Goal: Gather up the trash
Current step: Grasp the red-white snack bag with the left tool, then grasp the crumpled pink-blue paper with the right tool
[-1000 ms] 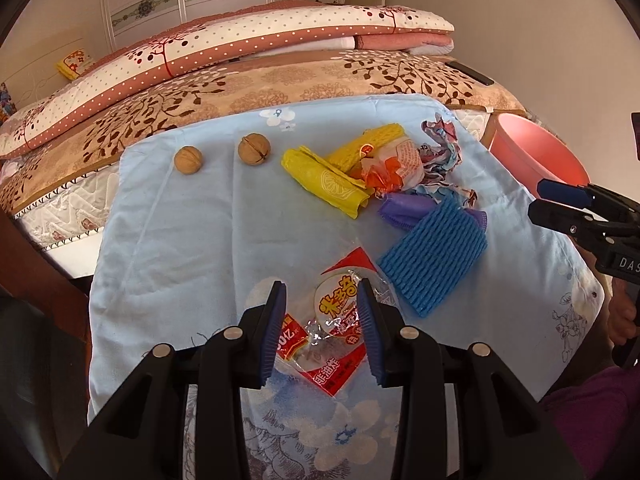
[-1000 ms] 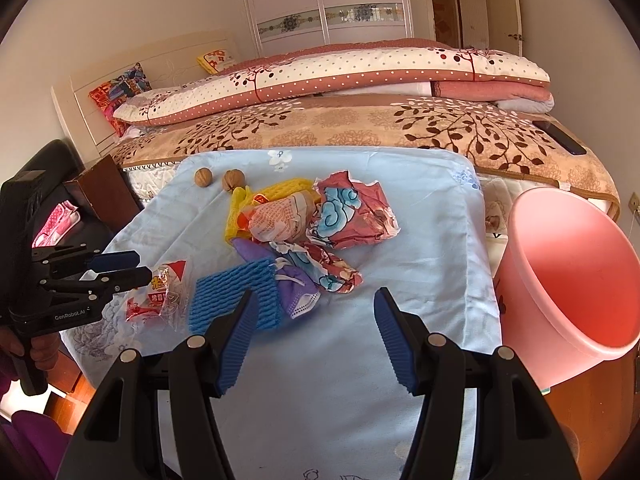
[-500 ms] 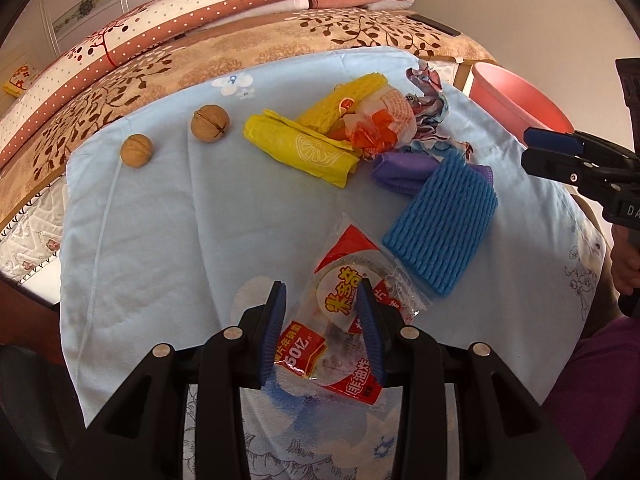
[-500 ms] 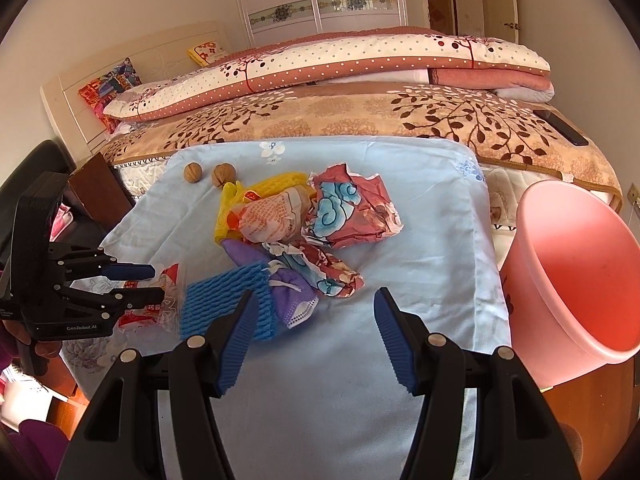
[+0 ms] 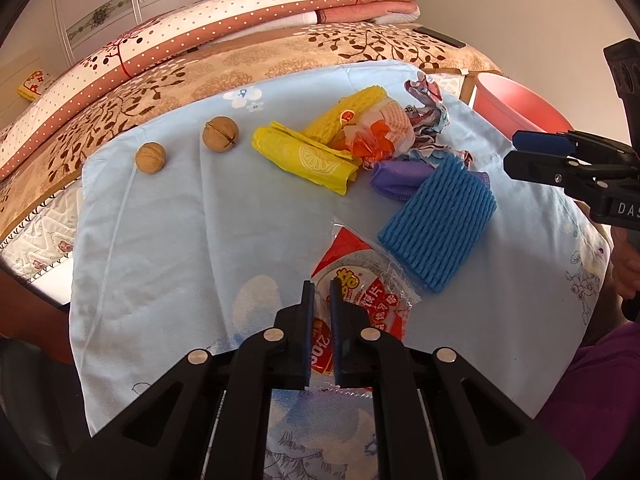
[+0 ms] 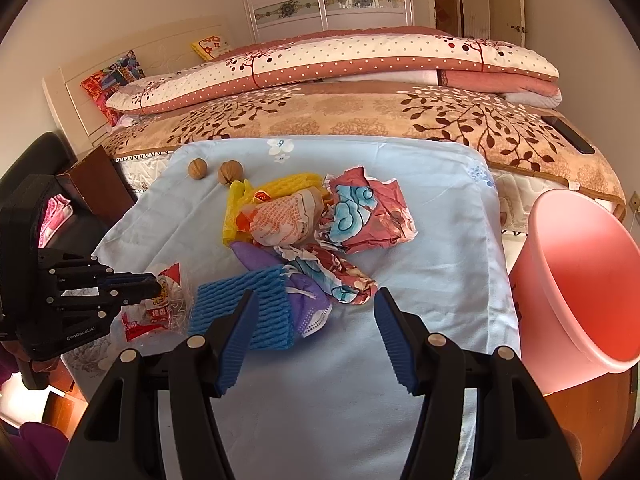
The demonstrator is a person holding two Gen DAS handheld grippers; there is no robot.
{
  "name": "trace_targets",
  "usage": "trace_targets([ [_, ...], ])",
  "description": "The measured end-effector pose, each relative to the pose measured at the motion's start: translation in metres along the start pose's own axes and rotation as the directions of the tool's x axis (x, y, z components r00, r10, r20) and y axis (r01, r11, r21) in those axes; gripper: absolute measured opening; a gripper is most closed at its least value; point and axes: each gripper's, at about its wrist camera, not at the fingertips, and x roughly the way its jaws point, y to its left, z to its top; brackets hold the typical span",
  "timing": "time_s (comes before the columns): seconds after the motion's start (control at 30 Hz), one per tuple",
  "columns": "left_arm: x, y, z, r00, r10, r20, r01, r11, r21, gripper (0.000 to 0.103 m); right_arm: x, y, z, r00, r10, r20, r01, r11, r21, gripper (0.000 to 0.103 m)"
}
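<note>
Task barely starting: left gripper (image 5: 322,292) pinching red snack wrapper (image 5: 360,300) on blue cloth (image 5: 180,220). Right gripper (image 6: 314,324) hovering wide, holding nothing. Trash pile (image 6: 304,220) remaining; pink bin (image 6: 580,280) looking unfilled.

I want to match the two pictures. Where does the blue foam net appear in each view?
Left wrist view: blue foam net lies right of centre on the light blue cloth, beyond the left gripper.
Right wrist view: it lies lower left of centre, partly behind the right gripper's left finger.
Shared landmark: the two walnuts.
</note>
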Motion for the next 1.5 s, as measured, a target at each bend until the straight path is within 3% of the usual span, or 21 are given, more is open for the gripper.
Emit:
trace_targets([
  [0.2, -0.011, 0.0, 0.005, 0.999, -0.002, 0.046, 0.004, 0.999, -0.035, 0.006, -0.001, -0.006, 0.009, 1.0, -0.011, 0.026, 0.011, 1.0, 0.016, 0.059],
  [0.57, -0.026, 0.012, 0.016, 0.99, -0.057, 0.126, 0.079, 0.981, -0.175, 0.006, 0.022, -0.017, 0.045, 0.998, -0.03, 0.061, 0.026, 0.997, 0.071, 0.057],
  [0.77, -0.034, 0.02, 0.014, 0.989, -0.067, 0.132, 0.094, 0.972, -0.213, 0.006, 0.056, -0.012, 0.049, 0.995, -0.096, 0.006, 0.096, 0.995, 0.035, 0.042],
  [0.83, -0.037, 0.022, 0.012, 0.99, -0.051, 0.13, 0.078, 0.973, -0.216, 0.006, 0.066, -0.016, 0.048, 0.993, -0.116, -0.024, 0.117, 0.992, 0.042, 0.028],
  [0.9, -0.04, 0.025, 0.011, 0.991, -0.041, 0.131, 0.069, 0.972, -0.223, 0.006, 0.071, -0.022, 0.045, 0.993, -0.113, -0.039, 0.116, 0.991, 0.063, 0.025],
  [0.97, -0.043, 0.029, 0.01, 0.99, -0.036, 0.135, 0.067, 0.97, -0.235, 0.006, 0.067, -0.025, 0.043, 0.993, -0.112, -0.029, 0.114, 0.991, 0.069, 0.013],
  [1.5, -0.057, 0.007, 0.047, 0.965, -0.041, 0.259, 0.111, 0.959, -0.26, 0.006, -0.012, -0.045, 0.044, 0.99, -0.069, 0.125, 0.05, 0.987, 0.152, 0.013],
])
